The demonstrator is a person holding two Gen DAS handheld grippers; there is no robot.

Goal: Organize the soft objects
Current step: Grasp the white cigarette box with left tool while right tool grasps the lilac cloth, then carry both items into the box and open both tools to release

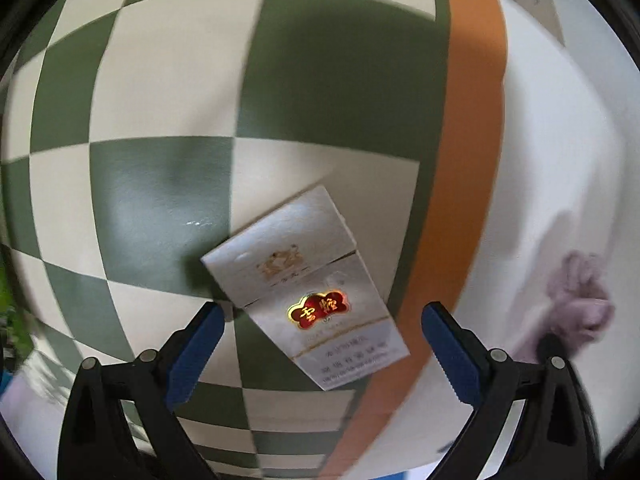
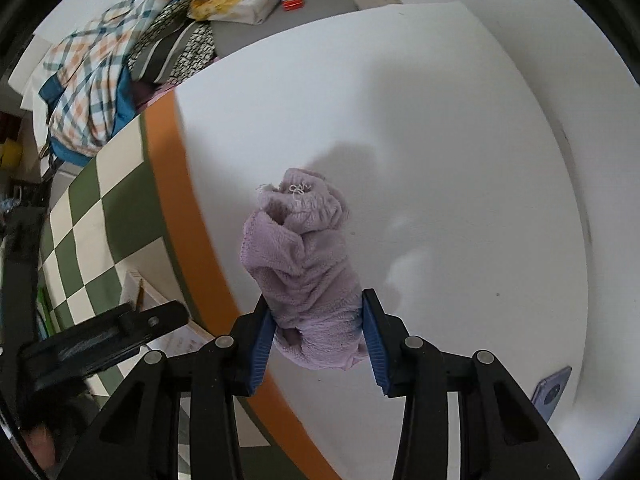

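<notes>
Right wrist view, right hand-held gripper (image 2: 318,344) clamping lilac cloth (image 2: 304,256) over white tabletop (image 2: 460,160), left hand-held gripper (image 1: 322,356) wide above checkered mat (image 1: 160,200).

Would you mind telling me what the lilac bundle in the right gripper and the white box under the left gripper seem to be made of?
The lilac bundle looks like soft terry or fleece cloth: fuzzy nap, loose threads, deep creases where the right gripper squeezes it. The white box appears to be glossy printed card, possibly film-wrapped: crisp edges, sheen, a shiny red-and-gold foil emblem.

Black hand-held gripper (image 2: 318,350), blue pads (image 2: 262,344)
</notes>
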